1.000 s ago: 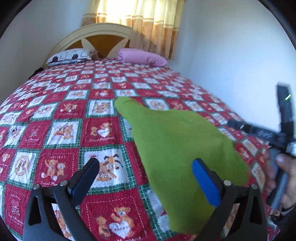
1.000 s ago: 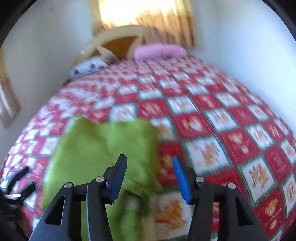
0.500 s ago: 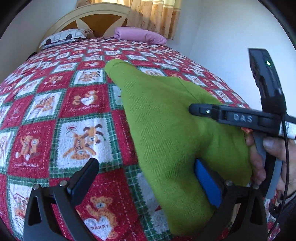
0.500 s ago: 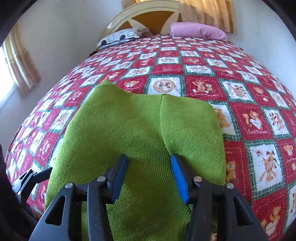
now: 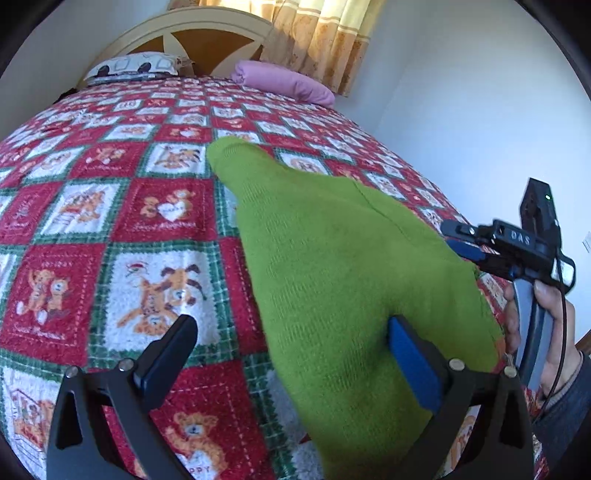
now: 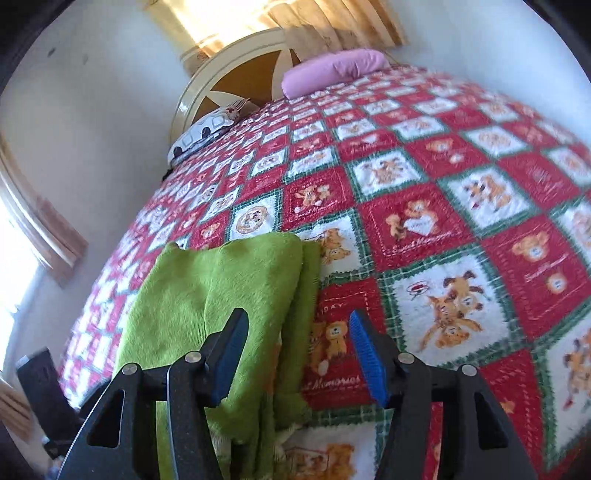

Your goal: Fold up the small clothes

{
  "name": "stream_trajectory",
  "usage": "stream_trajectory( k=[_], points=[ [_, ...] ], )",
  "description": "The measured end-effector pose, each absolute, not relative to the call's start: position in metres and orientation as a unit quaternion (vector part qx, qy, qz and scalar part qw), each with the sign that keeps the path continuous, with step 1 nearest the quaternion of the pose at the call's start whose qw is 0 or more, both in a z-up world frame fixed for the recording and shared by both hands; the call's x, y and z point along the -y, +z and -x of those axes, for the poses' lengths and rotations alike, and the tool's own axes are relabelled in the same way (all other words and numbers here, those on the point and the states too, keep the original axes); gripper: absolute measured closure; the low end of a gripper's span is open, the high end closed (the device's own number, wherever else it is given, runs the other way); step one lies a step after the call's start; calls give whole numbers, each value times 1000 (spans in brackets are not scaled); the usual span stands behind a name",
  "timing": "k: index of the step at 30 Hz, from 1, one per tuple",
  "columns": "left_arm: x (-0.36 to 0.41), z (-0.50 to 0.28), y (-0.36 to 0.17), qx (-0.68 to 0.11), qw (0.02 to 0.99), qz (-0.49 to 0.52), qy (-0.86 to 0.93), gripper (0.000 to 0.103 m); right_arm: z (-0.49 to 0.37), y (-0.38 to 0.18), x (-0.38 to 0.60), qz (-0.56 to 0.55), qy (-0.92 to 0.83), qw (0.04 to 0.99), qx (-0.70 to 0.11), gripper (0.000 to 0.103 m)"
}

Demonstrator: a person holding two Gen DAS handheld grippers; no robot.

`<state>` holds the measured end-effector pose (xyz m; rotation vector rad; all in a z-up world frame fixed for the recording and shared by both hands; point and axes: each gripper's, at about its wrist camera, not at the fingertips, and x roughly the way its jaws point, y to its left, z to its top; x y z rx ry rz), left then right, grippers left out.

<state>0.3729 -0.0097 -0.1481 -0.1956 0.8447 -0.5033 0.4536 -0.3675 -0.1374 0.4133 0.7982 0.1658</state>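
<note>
One green garment (image 5: 332, 280), perhaps two pillows (image 5: 284, 83).

Right hand-held gripper (image 6: 299, 354) opening; left hand-held gripper (image 5: 291, 354) agape

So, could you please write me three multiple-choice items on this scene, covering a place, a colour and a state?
1. Where does the green garment lie?
A. on the patchwork quilt
B. on the floor
C. on a chair

2. What colour is the pillow nearest the curtain?
A. blue
B. pink
C. black

3. How do the right tongs stand?
A. clamped on the pillow
B. apart, pinching nothing
C. shut, pads touching

Answers: 1 A, the garment is spread on the bear-print squares. 2 B, it is plainly pink. 3 B, the pads stand apart and are opening, with only the garment's edge and quilt below the gap.
</note>
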Motion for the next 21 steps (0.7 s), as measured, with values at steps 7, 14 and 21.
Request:
stream_trajectory(
  k=[7,14,21],
  points=[
    [11,-372,-156,-420,865,100,-255,0,-490,-160,362,-256,143,859,-419,45],
    [15,-372,-159,-425,862,93,-261,0,-515,-172,363,-274,148,849,-428,45],
    [22,-371,-159,-426,865,71,-256,0,-520,-180,358,-283,197,839,-422,52]
  ],
)
